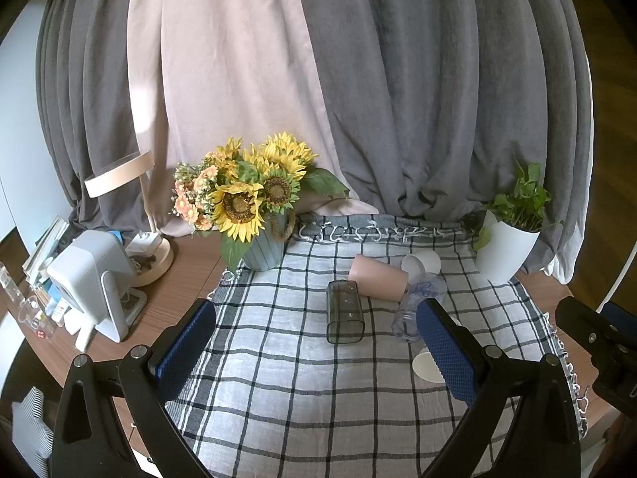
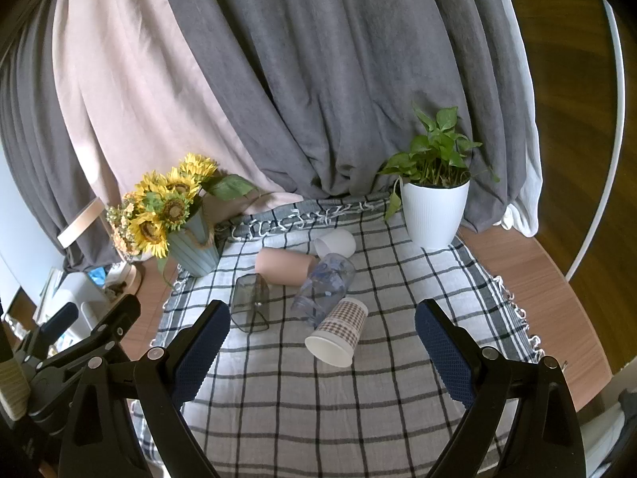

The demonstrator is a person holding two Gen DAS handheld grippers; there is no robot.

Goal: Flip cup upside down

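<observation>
Several cups lie on their sides on a checked cloth (image 2: 278, 390). A smoky square glass (image 1: 344, 310) (image 2: 250, 307), a pink cup (image 1: 378, 282) (image 2: 283, 266), a small white cup (image 1: 421, 262) (image 2: 335, 242), a clear blue-patterned tumbler (image 1: 418, 302) (image 2: 324, 286) and a plaid paper cup (image 2: 337, 336), partly hidden behind my finger in the left wrist view (image 1: 426, 364). My left gripper (image 1: 316, 330) is open and empty, short of the cups. My right gripper (image 2: 322, 332) is open and empty, with the paper cup between its fingers in the view, farther off.
A sunflower vase (image 1: 264, 247) (image 2: 195, 253) stands at the cloth's back left, a white potted plant (image 1: 505, 251) (image 2: 434, 215) at the back right. A lamp (image 1: 155, 255) and a white device (image 1: 95, 279) stand on the wooden table to the left. Curtains hang behind.
</observation>
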